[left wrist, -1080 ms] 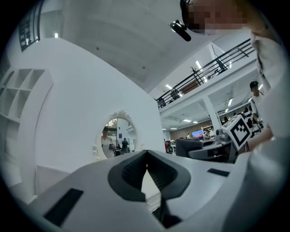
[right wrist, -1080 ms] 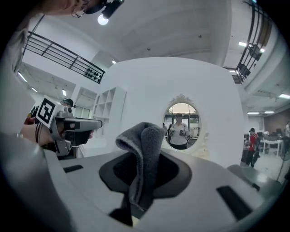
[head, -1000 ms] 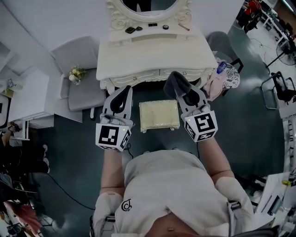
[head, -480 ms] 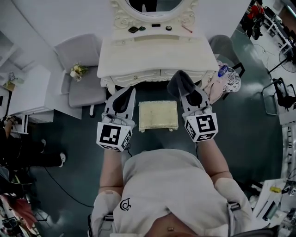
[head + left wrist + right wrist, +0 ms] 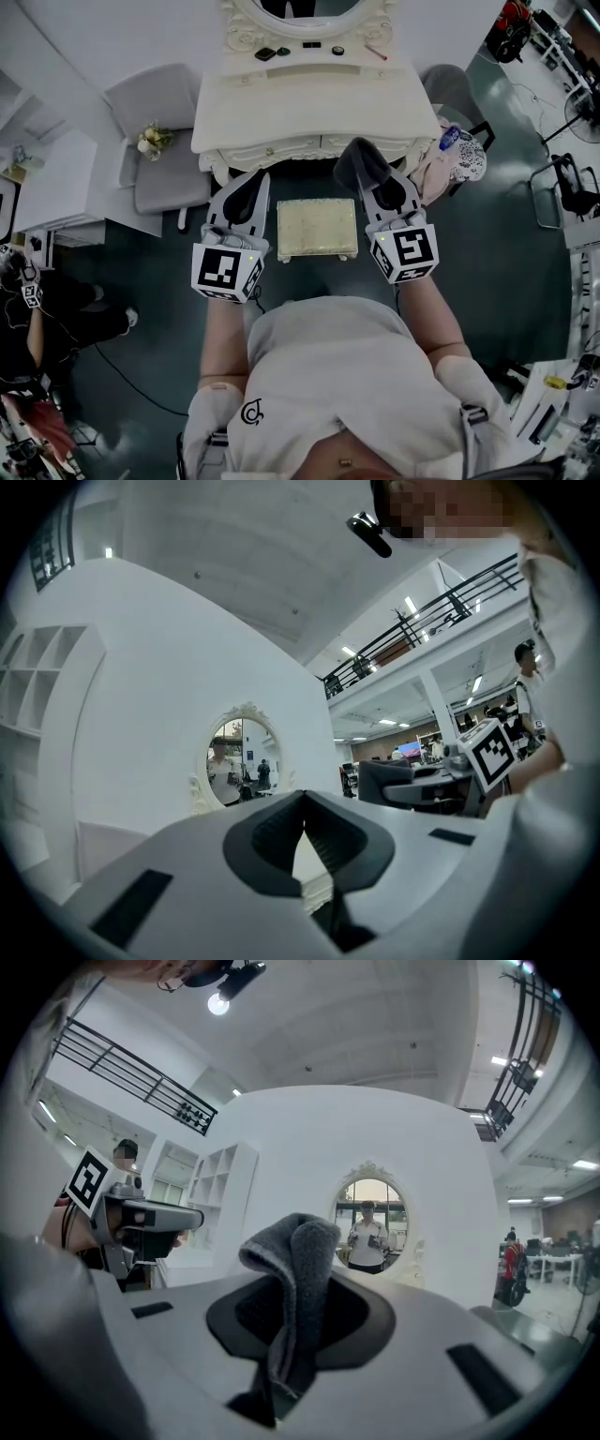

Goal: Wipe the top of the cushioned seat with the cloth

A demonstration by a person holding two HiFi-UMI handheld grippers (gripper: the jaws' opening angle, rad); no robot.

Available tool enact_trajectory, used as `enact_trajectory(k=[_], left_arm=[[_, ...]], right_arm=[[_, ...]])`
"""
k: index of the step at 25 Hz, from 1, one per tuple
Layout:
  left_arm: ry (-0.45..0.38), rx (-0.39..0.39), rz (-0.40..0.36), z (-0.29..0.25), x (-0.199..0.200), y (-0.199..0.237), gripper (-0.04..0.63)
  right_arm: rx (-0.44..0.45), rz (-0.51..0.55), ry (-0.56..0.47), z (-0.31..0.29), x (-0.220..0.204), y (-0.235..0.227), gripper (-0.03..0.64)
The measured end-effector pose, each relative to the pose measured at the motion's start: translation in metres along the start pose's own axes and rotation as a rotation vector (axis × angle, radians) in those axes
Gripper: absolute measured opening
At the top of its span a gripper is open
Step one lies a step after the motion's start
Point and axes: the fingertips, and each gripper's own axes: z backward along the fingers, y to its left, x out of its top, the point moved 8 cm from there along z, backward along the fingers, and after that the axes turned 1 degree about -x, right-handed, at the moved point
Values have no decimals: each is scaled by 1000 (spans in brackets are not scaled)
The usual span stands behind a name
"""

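Note:
The cushioned seat (image 5: 318,228), a small cream stool, stands on the dark floor below me, between my two grippers. In the head view my right gripper (image 5: 367,174) is held up to the seat's right, shut on a folded grey cloth (image 5: 358,165). That cloth (image 5: 293,1269) sticks up from the closed jaws in the right gripper view. My left gripper (image 5: 242,199) hangs left of the seat. Its jaws meet with nothing between them in the left gripper view (image 5: 304,829). Both grippers point at the far wall, well above the seat.
A white dressing table (image 5: 309,111) with an oval mirror (image 5: 371,1213) stands just beyond the seat. A grey chair (image 5: 161,141) is at its left, another chair with clothes (image 5: 456,155) at its right. A person (image 5: 37,314) stands at far left.
Both grippers stay held up on either side of the seat. The head view has shifted slightly, and the seat sits a little higher in it.

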Motion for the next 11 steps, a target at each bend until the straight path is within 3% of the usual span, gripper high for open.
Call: enact_trajectory(k=[11], left_arm=[[17, 1, -5, -4, -6, -2, 14]], right_arm=[[21, -1, -7, -6, -6, 1, 71]])
